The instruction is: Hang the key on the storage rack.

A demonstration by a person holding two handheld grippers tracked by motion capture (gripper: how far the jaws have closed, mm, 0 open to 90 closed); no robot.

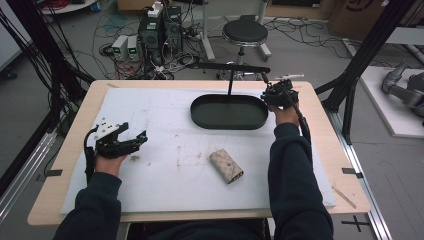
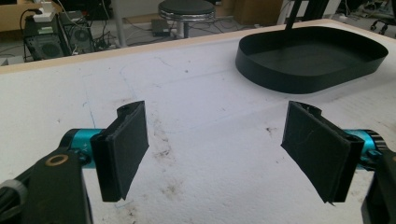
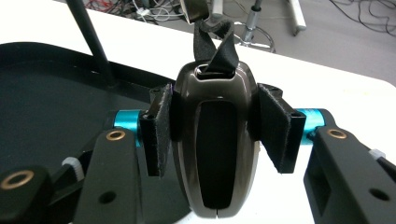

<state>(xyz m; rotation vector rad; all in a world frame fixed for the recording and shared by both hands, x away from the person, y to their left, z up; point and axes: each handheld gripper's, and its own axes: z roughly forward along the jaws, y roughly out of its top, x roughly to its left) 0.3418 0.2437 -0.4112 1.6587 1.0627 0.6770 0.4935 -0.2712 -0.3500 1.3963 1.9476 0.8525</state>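
Two pads of the right gripper point(image 3: 214, 135) clamp a glossy, likely slippery key fob point(image 3: 215, 140) at three and nine o'clock; left gripper point(image 2: 215, 149) gapes empty.

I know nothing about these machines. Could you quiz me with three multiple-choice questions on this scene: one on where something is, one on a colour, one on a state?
1. Where does the beige pouch lie?
A. in the tray
B. on the white mat, between the person's arms
C. on the stool

2. What colour is the tray?
A. black
B. red
C. white

3. What is the right gripper doing?
A. standing open with nothing in it
B. lying on the floor
C. clamped on a dark key fob

Answers:
1 B: the high view shows the pouch on the mat, nearer the person than the tray.
2 A: its wall and floor are black.
3 C: the pads press both sides of the fob, at the tray's right end.
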